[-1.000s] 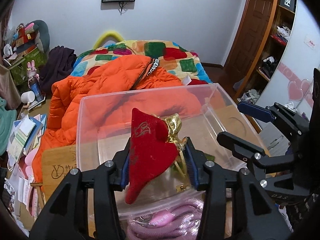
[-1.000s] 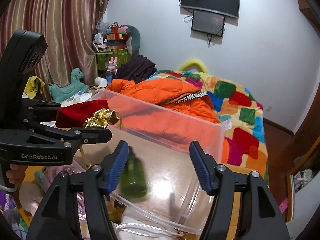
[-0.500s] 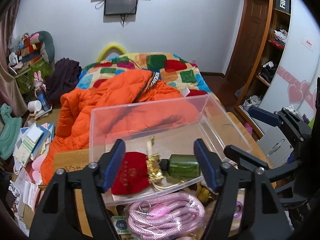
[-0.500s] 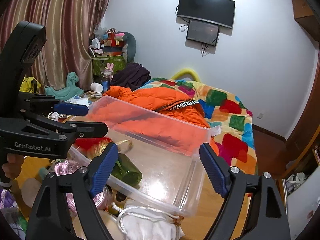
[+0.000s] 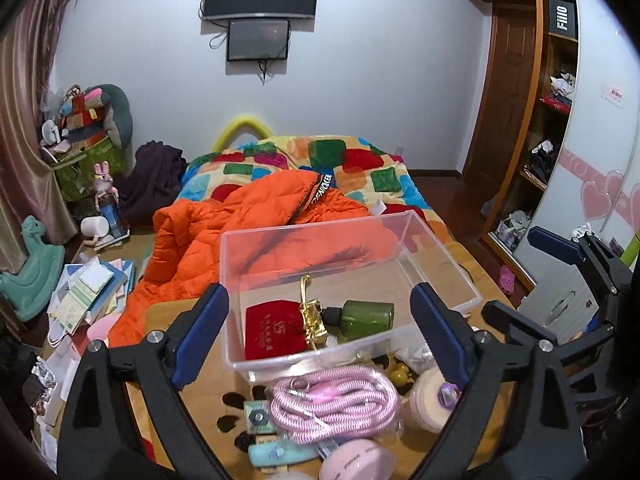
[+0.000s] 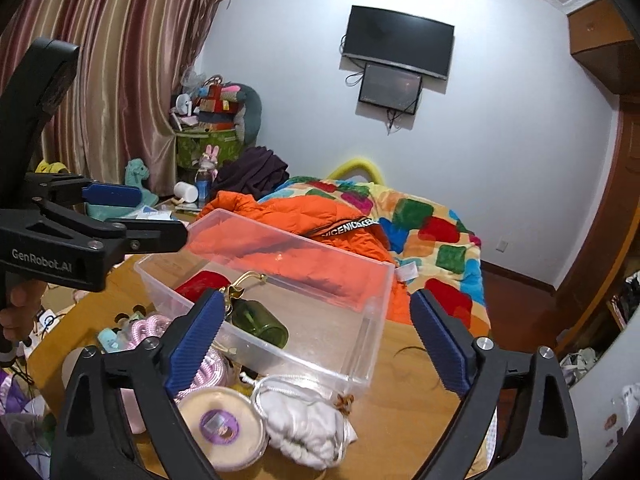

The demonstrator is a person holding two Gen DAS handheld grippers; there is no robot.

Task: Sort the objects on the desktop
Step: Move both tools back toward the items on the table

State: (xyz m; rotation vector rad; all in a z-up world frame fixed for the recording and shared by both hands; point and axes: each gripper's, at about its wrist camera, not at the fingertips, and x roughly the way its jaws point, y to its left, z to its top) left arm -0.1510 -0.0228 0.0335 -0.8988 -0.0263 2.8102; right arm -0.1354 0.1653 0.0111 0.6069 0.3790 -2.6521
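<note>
The clear plastic bin (image 5: 436,248) sits on the wooden table (image 6: 404,392), its far rim against an orange jacket (image 5: 240,224) on the bed. Inside, at the near end, lie a red velvet pouch (image 5: 274,334) with gold characters too small to read, tied with a gold ribbon (image 5: 312,322), and a green bottle (image 5: 366,318) on its side just beside it. The jacket's collar band reads "NICENICAKE" in the right wrist view. The left gripper (image 5: 320,336) and right gripper (image 6: 316,344) both hang above the table with jaws spread wide, holding nothing; the left one bears "GenRobot.AI". Crowded against the bin's near wall are a pink coiled rope (image 5: 336,402), a round cream tin (image 6: 222,426) and a white drawstring bag (image 6: 308,428); bare tabletop lies to the bin's right.
</note>
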